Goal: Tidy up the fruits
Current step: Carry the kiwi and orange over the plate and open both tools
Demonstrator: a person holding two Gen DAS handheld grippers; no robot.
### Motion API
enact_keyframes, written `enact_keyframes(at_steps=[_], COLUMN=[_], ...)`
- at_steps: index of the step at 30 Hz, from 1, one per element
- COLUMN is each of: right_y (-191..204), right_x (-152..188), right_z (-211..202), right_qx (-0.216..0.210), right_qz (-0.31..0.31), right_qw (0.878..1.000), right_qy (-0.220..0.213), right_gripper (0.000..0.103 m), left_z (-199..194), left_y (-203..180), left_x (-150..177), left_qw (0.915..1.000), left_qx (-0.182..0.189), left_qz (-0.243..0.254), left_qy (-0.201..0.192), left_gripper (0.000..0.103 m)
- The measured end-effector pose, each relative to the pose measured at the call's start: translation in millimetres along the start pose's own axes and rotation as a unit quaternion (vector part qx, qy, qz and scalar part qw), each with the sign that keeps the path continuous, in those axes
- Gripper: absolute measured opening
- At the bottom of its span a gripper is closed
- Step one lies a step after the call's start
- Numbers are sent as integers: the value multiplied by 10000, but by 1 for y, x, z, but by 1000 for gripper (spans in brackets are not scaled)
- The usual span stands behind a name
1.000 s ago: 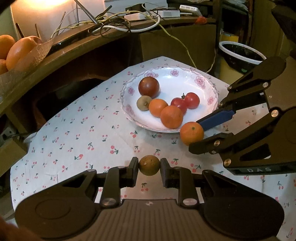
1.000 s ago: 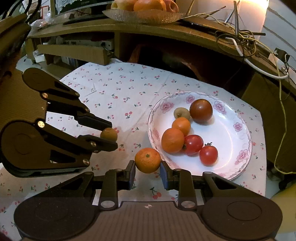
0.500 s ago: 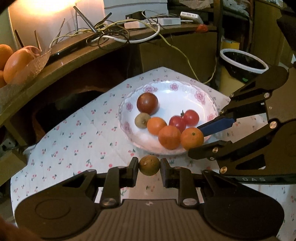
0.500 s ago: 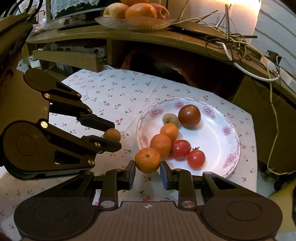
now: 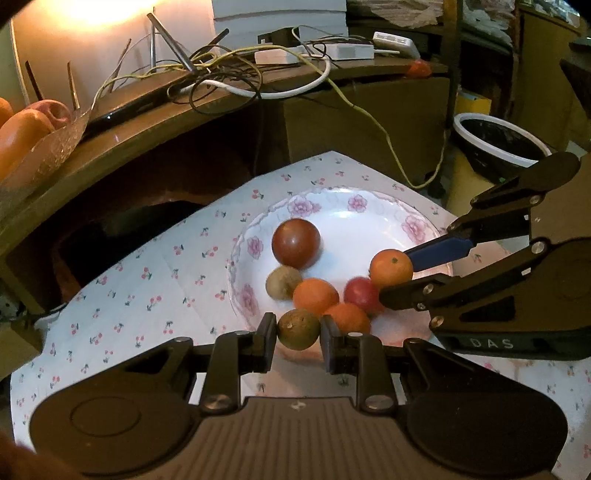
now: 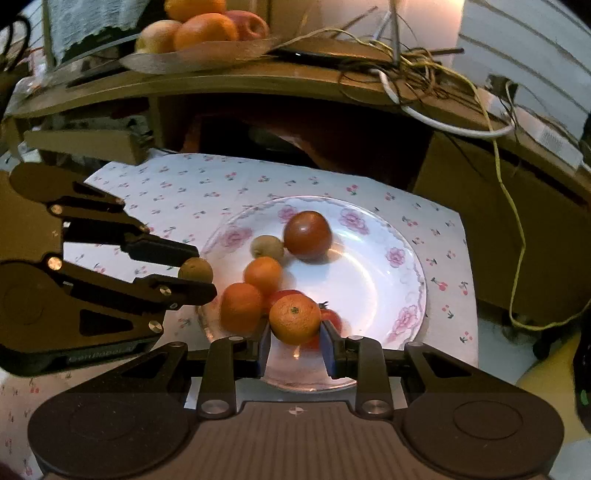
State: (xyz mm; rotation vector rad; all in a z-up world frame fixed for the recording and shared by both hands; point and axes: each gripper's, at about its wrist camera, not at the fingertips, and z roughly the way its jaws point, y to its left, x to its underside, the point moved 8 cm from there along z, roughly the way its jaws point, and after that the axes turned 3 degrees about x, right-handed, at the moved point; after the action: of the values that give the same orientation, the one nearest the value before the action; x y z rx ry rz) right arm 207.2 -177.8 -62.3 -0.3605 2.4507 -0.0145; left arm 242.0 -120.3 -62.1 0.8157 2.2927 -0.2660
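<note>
My left gripper (image 5: 298, 329) is shut on a small brown fruit (image 5: 298, 328) and holds it at the near left rim of the white flowered plate (image 5: 369, 221). My right gripper (image 6: 294, 325) is shut on an orange (image 6: 294, 318) and holds it above the plate (image 6: 376, 266), over the red tomatoes. The plate holds a dark red tomato (image 5: 295, 243), a brown kiwi-like fruit (image 5: 282, 282), two oranges and red tomatoes. The right gripper with its orange (image 5: 391, 267) shows in the left wrist view; the left gripper with its brown fruit (image 6: 195, 269) shows in the right wrist view.
The plate sits on a cherry-print cloth (image 5: 147, 295). A wooden shelf (image 5: 147, 125) behind carries tangled cables (image 5: 229, 81) and a glass dish of fruit (image 6: 199, 33). A bin with a white rim (image 5: 498, 140) stands at the far right.
Both grippers have moved forward with their fruits. The right one now holds the orange over the plate; the left one has brought the brown fruit to the plate's near rim.
</note>
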Motion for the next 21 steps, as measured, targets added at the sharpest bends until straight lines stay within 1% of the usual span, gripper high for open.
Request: enact_keyframes(at_steps=[7, 11, 16, 21], right_y=[-18, -26, -32, -39], right_x=[-10, -15, -16, -17], right_z=[10, 18, 33, 36], right_qx=[109, 126, 140, 176], right_qz=[242, 377, 512, 621], right_qw=[9996, 9992, 9986, 9979], right_qy=[-78, -84, 32, 59], right_gripper=[29, 29, 29, 29], left_z=[16, 18, 21, 24], left_y=[4, 3, 2, 0], left_x=[-9, -18, -23, -28], left_qw=[9999, 9998, 9997, 9996], left_qx=[6, 49, 103, 115], left_qz=[-109, -130, -140, -145], left_qy=[-10, -112, -172, -204], left_gripper=[31, 31, 32, 32])
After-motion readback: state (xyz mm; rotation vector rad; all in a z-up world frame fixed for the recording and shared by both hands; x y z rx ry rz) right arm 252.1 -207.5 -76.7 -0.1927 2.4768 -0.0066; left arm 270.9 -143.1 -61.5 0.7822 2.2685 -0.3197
